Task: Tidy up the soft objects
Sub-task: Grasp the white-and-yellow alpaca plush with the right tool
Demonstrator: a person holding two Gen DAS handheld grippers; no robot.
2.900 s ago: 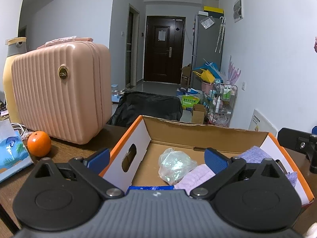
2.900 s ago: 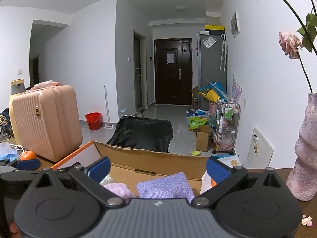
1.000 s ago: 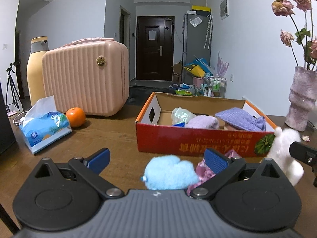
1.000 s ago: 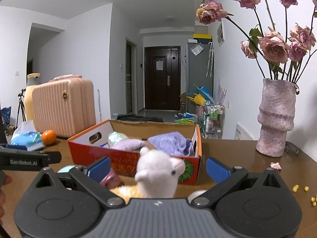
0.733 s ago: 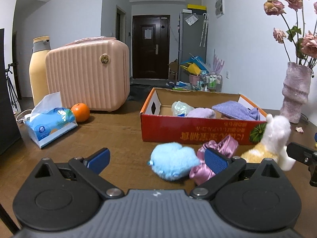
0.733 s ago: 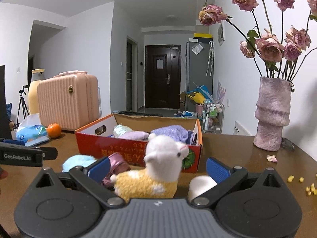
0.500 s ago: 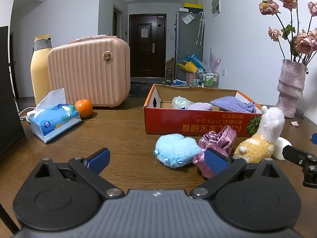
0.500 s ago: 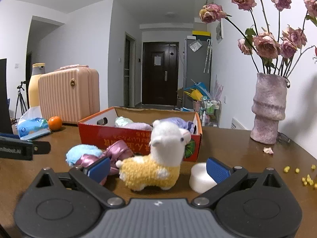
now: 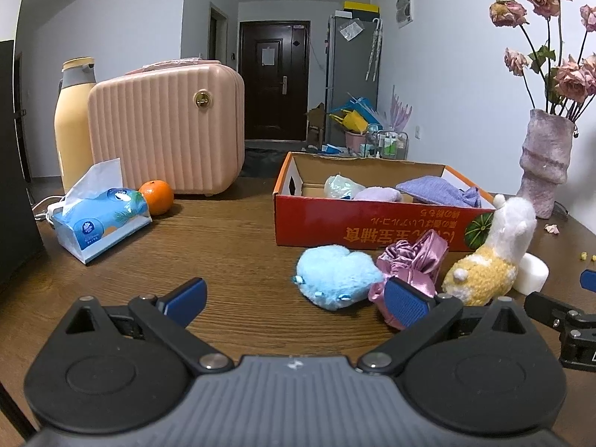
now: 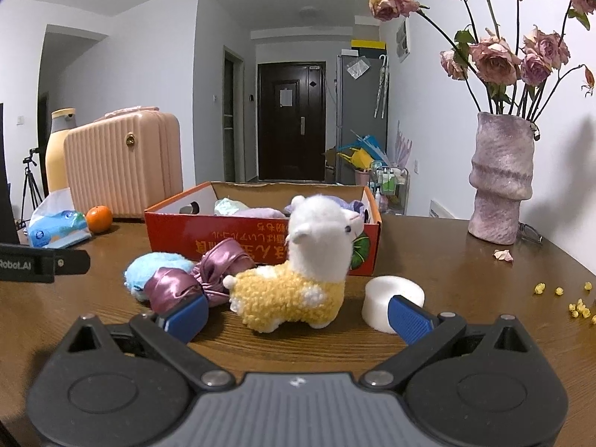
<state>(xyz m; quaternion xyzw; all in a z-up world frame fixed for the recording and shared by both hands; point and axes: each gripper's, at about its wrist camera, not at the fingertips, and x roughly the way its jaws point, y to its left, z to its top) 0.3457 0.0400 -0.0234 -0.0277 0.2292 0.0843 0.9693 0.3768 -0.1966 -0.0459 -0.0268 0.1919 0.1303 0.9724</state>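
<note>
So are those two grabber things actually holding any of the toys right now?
No. Both are open and empty: the left tool points at the fluffy light-blue plush, the right tool at the yellow-and-white alpaca plush, neither touching.

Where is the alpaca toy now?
In the right wrist view the alpaca toy stands on the table before the red box, between the pink satin bow and the white block.

Both hand-held grippers (image 9: 296, 300) (image 10: 296, 316) agape, empty

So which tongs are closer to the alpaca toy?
Right. The right tongs sit open just in front of the alpaca toy; the left tongs are open further left, facing the blue plush.
</note>
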